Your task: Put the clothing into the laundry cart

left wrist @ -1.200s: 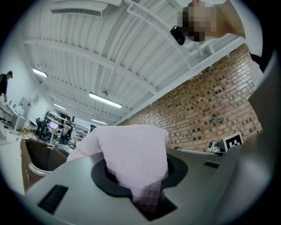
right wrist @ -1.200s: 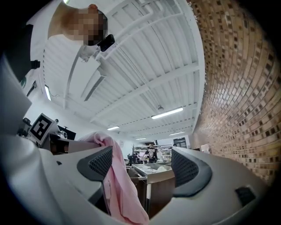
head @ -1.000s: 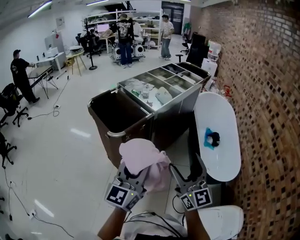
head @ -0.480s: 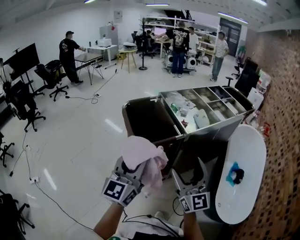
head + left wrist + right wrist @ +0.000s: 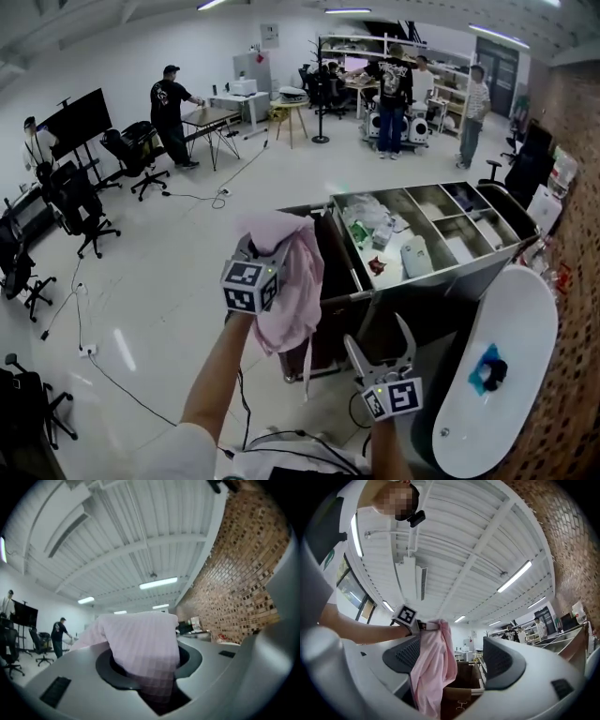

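A pink garment (image 5: 298, 281) hangs from my left gripper (image 5: 261, 251), which is raised at arm's length over the near edge of the laundry cart's dark bag (image 5: 330, 281). Its jaws are starting to open, with the cloth (image 5: 140, 644) still pinched between them and draped over them. In the right gripper view the garment (image 5: 433, 667) dangles just above the brown bag (image 5: 464, 677). My right gripper (image 5: 378, 336) is low, near my body and in front of the cart. It stands open with nothing between its fingers.
The cart's steel top (image 5: 441, 234) has compartments with small supplies. A white oval table (image 5: 511, 328) with a blue item (image 5: 489, 370) stands at the right by a brick wall. People, desks and office chairs (image 5: 80, 202) are far off; cables (image 5: 103, 370) lie on the floor.
My left gripper has lifted the pink garment up and forward, from near my chest to over the cart's bag. The right gripper stayed low and open.
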Available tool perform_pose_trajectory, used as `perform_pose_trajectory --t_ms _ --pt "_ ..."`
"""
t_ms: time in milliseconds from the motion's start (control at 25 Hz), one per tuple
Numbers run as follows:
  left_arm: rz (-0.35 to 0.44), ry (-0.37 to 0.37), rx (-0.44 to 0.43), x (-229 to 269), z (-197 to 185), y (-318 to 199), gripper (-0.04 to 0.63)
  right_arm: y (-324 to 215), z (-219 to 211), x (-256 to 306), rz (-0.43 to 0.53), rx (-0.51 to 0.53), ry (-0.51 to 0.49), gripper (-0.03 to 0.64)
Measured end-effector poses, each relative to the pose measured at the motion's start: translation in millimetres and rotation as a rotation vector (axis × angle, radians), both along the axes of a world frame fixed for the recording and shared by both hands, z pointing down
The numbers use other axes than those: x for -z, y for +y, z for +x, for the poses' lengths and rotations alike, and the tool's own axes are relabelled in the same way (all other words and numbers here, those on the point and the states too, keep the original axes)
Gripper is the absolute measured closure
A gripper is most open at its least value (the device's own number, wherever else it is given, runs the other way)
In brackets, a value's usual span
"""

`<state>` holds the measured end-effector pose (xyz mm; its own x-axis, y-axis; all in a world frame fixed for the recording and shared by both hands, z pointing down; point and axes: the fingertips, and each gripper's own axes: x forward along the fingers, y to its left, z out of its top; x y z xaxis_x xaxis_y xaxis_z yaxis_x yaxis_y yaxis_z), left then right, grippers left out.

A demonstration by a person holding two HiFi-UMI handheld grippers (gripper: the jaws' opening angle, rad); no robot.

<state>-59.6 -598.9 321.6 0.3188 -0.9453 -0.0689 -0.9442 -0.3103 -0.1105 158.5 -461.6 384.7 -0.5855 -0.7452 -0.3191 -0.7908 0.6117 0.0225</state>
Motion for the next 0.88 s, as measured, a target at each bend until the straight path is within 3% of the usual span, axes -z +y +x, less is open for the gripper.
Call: perform_pose_trajectory --t_ms 120,200,240,320,400,520,720,800,880 --pt "-0.303 -0.083 -0.044 -84 7 -49 0.402 -12 1 -2 -0.007 0.01 0.003 0.186" --pt "-0.442 -0.154 -0.073 -139 16 -55 0.333 -21 3 -5 -0.021 0.004 -0.005 0.186" --pt "-0.485 -0.175 -0.091 -158 21 -52 0.266 -24 3 -7 -0.031 0.001 -0.01 0.186" --pt "-0.512 -0.181 -0.109 -174 25 -47 0.073 -29 0 -11 -0.054 -0.005 -0.018 0.186" --pt "-0.492 -0.171 -0.118 -167 18 -48 -0.009 -34 -8 -12 -0.067 -0.005 -0.023 0.186" --pt "-0.395 -0.142 -0.123 -123 6 -42 -0.009 -40 -22 -9 -0.057 -0.001 -0.019 0.186" --pt "-0.141 -0.009 -0.136 -51 -5 6 -0.009 -48 -47 1 -0.038 0.008 -0.034 0.186" --pt "-0.025 0.068 -0.087 -32 -21 35 -0.007 -48 -55 6 -0.024 0.009 -0.033 0.186" --pt "0.074 0.091 0.0 -24 -40 61 0.012 -49 -62 10 -0.014 0.009 -0.029 0.186"
